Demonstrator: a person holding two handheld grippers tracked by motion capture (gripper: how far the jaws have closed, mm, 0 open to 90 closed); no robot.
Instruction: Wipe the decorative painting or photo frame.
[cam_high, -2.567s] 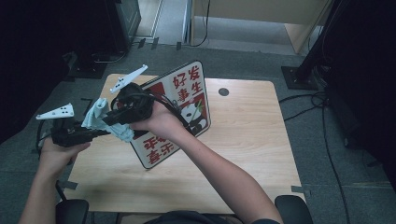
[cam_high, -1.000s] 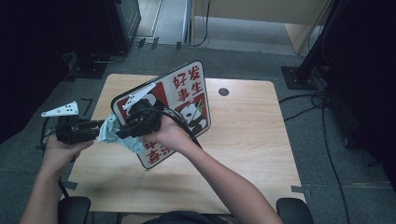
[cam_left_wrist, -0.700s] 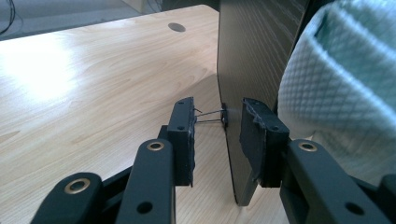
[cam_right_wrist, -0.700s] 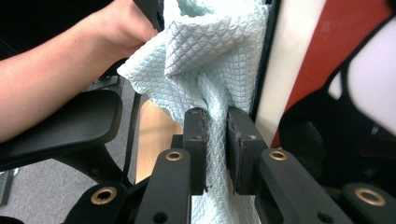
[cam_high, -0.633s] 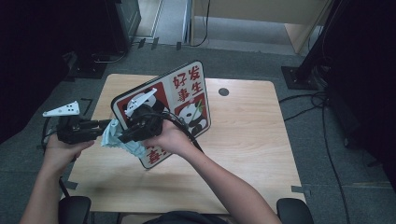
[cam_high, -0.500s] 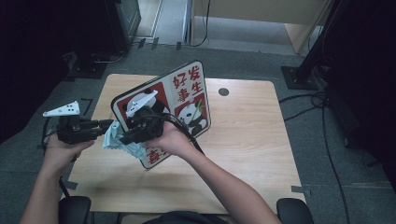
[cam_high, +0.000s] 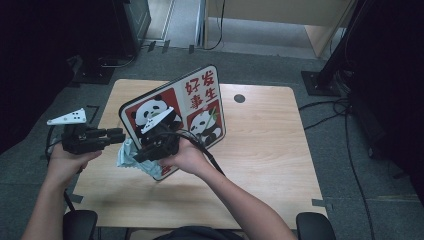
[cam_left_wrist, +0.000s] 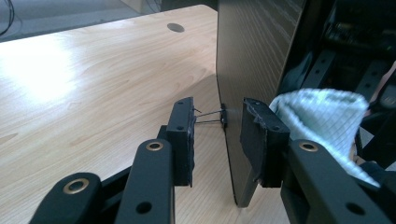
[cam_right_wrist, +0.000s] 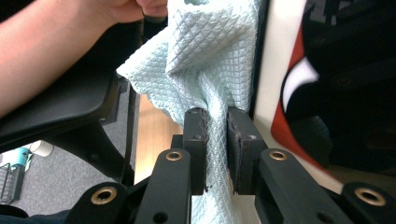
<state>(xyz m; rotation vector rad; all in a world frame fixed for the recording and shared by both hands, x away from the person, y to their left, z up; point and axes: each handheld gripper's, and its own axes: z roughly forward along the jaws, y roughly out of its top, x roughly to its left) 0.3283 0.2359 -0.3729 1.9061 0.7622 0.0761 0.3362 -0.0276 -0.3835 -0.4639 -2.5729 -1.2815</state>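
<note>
Two grippers are busy on one panda sign board (cam_high: 200, 107), which stands tilted up on edge on the wooden table (cam_high: 270, 150). Left gripper (cam_high: 117, 135) comes in from the left side, and in the left gripper view (cam_left_wrist: 217, 130) its jaws straddle the board's thin dark edge (cam_left_wrist: 233, 154). The right pad looks pressed against the board, while the left pad sits a little off it with a small wire clip (cam_left_wrist: 210, 116) in the gap, so I honestly can't tell if that's a real clamp or just a loose hold.

Right gripper (cam_high: 137, 157) is much clearer: in its own view (cam_right_wrist: 215, 140) the jaws are clenched tight on a light blue waffle-textured cloth (cam_right_wrist: 210, 51), with the fabric bunched up between the pads and fanning out above them. The cloth lies right against the white rim of the board's printed face (cam_right_wrist: 271, 70), near its lower left corner when seen from above (cam_high: 127, 155). That same cloth also peeks out behind the board in the left gripper view (cam_left_wrist: 322, 116).
</note>
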